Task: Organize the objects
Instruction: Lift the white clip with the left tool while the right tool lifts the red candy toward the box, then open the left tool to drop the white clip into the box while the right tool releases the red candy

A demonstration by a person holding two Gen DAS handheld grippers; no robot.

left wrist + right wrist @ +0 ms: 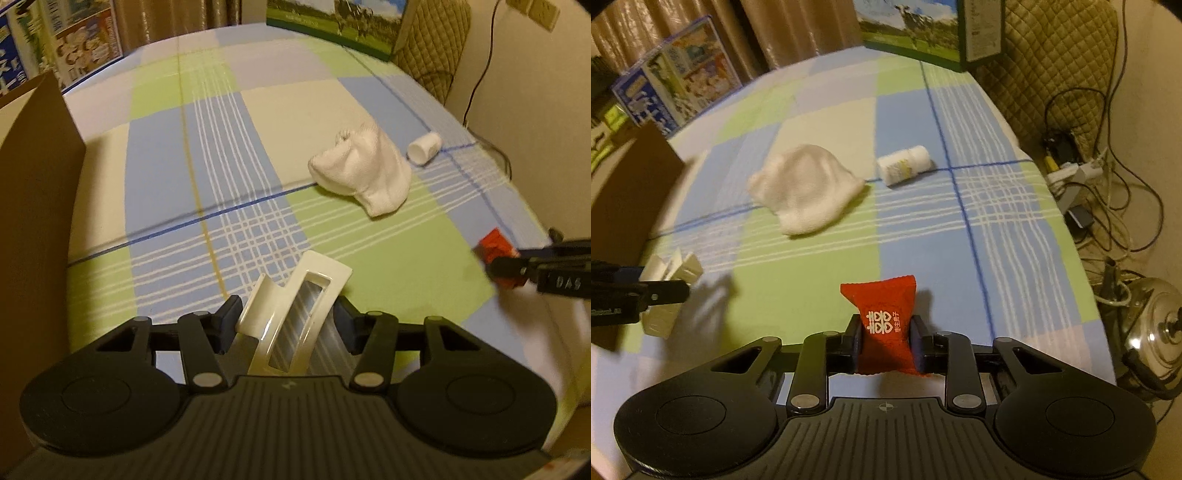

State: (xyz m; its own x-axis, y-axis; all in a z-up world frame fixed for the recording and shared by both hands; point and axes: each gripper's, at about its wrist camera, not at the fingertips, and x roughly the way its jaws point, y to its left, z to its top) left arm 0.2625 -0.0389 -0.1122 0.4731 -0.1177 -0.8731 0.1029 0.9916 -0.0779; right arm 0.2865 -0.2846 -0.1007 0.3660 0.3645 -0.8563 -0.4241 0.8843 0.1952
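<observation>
Over the plaid bed (221, 155), my left tongs (286, 325) grip a white clip (295, 314) and my right tongs (884, 338) pinch a red packet (882, 325), both probably bound next for the cardboard box (37, 177).

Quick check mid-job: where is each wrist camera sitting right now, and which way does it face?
Left wrist: behind the left gripper, facing across the checked table; its fingers clamp a white plastic piece.
Right wrist: behind the right gripper, facing likewise; fingers clamp a red packet.
Shared: white cloth, white bottle, each other's gripper.
</observation>
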